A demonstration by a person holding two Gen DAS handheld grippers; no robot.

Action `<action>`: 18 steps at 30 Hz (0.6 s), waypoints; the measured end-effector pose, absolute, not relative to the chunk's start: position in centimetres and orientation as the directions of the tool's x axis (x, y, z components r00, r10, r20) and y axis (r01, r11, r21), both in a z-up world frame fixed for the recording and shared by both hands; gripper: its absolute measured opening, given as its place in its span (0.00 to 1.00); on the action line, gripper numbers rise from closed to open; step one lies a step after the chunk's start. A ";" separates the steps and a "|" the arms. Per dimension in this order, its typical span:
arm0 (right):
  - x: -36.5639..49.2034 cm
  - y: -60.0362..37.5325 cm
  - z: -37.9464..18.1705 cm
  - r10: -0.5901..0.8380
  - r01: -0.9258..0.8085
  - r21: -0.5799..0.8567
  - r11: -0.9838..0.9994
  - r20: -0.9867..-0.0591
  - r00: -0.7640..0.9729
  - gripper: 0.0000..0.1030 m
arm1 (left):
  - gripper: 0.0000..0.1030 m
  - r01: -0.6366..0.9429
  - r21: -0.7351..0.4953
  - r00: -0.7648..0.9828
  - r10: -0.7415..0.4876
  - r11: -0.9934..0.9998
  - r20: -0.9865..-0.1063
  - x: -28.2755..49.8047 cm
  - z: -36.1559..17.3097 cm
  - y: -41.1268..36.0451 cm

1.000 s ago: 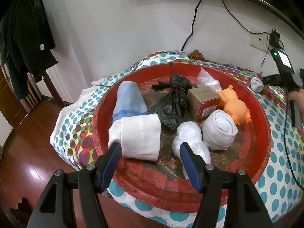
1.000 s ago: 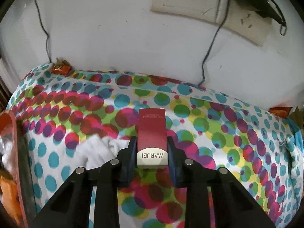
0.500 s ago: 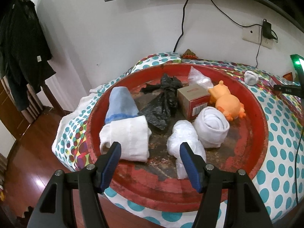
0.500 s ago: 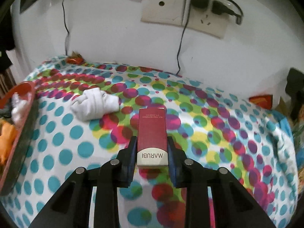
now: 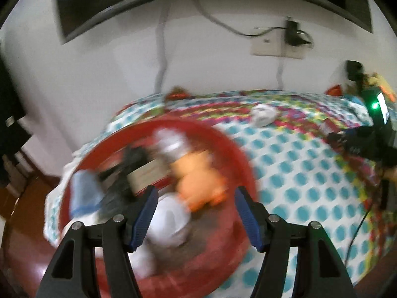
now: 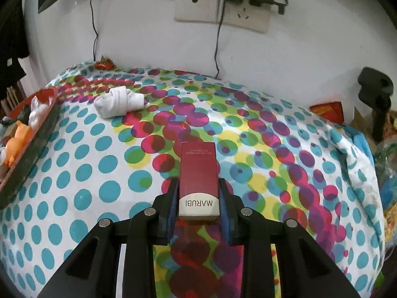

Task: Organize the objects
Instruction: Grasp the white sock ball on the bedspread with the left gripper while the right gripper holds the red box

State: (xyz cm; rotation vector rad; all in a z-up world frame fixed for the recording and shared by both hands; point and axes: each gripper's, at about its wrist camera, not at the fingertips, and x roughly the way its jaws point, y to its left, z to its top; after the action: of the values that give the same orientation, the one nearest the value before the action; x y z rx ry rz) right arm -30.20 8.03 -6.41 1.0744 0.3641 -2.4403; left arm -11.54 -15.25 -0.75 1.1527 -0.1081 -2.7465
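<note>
R gripper (image 6: 198,198) clamped on red box (image 6: 198,171) above dotted bed (image 6: 82,173); L gripper (image 5: 196,211) fingers apart, nothing between, over red tray (image 5: 238,154) w/ toys.

Red box (image 6: 198,171): "MARUBI" on white end, seen upside down; smaller print unreadable.

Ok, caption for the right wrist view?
Right gripper shut on red box above polka-dot cloth.

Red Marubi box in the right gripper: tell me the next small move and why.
Probably carry the red box left toward the red tray. The right gripper is shut on it above the dotted cloth, and the tray already holds the other items.
</note>
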 end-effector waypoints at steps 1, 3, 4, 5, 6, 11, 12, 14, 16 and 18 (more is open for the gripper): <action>-30.2 8.2 -6.4 -0.294 0.496 -0.055 -0.866 -0.747 -0.596 0.26 | 0.64 0.093 0.120 -0.684 -0.151 -0.988 -0.713 -12.7 -0.7 -14.7; -30.2 8.2 -6.5 -0.291 0.495 -0.056 -0.867 -0.749 -0.595 0.26 | 0.64 0.037 0.087 -0.665 -0.090 -0.996 -0.741 -15.4 -0.7 -13.4; -30.3 8.2 -6.5 -0.291 0.496 -0.056 -0.866 -0.752 -0.592 0.26 | 0.64 0.018 0.072 -0.653 -0.066 -0.997 -0.755 -16.5 -0.8 -13.0; -30.3 8.2 -6.5 -0.289 0.495 -0.056 -0.867 -0.752 -0.592 0.26 | 0.64 -0.001 0.056 -0.635 -0.043 -0.998 -0.771 -17.9 -1.0 -12.5; -30.3 8.3 -6.5 -0.291 0.497 -0.054 -0.866 -0.753 -0.590 0.26 | 0.64 -0.014 0.042 -0.615 -0.025 -0.999 -0.788 -19.4 -1.2 -12.1; -30.5 8.5 -6.6 -0.302 0.499 -0.037 -0.866 -0.756 -0.581 0.26 | 0.67 -0.037 0.050 -0.554 -0.021 -0.998 -0.832 -25.6 -2.5 -10.3; -30.5 8.4 -6.6 -0.300 0.498 -0.039 -0.866 -0.756 -0.582 0.26 | 0.70 -0.041 0.030 -0.538 -0.003 -0.999 -0.843 -26.9 -2.8 -10.0; -30.5 8.3 -6.6 -0.296 0.499 -0.046 -0.866 -0.757 -0.583 0.27 | 0.76 -0.044 -0.011 -0.501 0.031 -0.999 -0.865 -29.0 -3.6 -9.8; -30.8 8.2 -7.0 -0.292 0.499 -0.036 -0.866 -0.773 -0.563 0.27 | 0.76 -0.050 -0.038 -0.466 0.057 -0.998 -0.883 -31.0 -4.4 -9.4; -31.0 8.6 -7.0 -0.304 0.495 -0.015 -0.869 -0.772 -0.558 0.27 | 0.76 -0.055 -0.018 -0.453 0.042 -0.998 -0.891 -32.7 -5.1 -8.8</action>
State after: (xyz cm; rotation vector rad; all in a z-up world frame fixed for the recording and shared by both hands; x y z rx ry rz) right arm -30.95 8.65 -7.00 1.1325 0.3188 -2.4091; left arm -32.72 -8.83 -5.07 1.6715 -0.0212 -2.7269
